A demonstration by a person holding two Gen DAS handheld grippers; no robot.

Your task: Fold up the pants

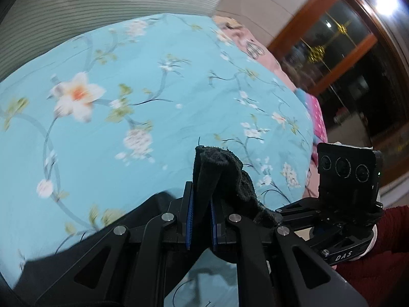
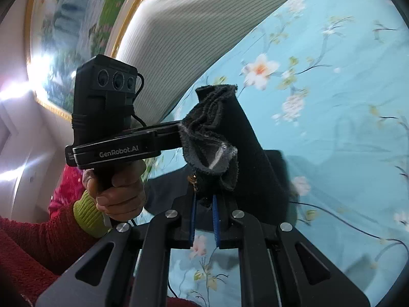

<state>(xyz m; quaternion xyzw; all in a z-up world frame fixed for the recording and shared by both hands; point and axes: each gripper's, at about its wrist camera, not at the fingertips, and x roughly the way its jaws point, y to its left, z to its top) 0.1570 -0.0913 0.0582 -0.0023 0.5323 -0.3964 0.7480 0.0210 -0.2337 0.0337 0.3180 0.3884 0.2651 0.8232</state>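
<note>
A: What is seen as the largest thing?

B: A bed with a light blue flowered sheet is seen under everything, and it fills most of both views. At its far side a cream ribbed headboard is seen, and a framed landscape painting is hung on the wall beside it.

A: And where are the pants found?

B: The black pants are held up above the sheet, between the two tools. One part is hanging down toward the bed, and in the left wrist view dark cloth is also seen lower, close over the sheet. Whether it is touching the sheet cannot be told.

A: How are the fingers standing?

B: The left gripper is closed on a fold of the pants; the cloth is pressed between its blue pads. The right gripper is clamped on the pants as well, with a bunched edge rising from between its fingers. In the right wrist view the left tool is seen from the side, gripped by a bare hand with a red sleeve and a green cuff.
</note>
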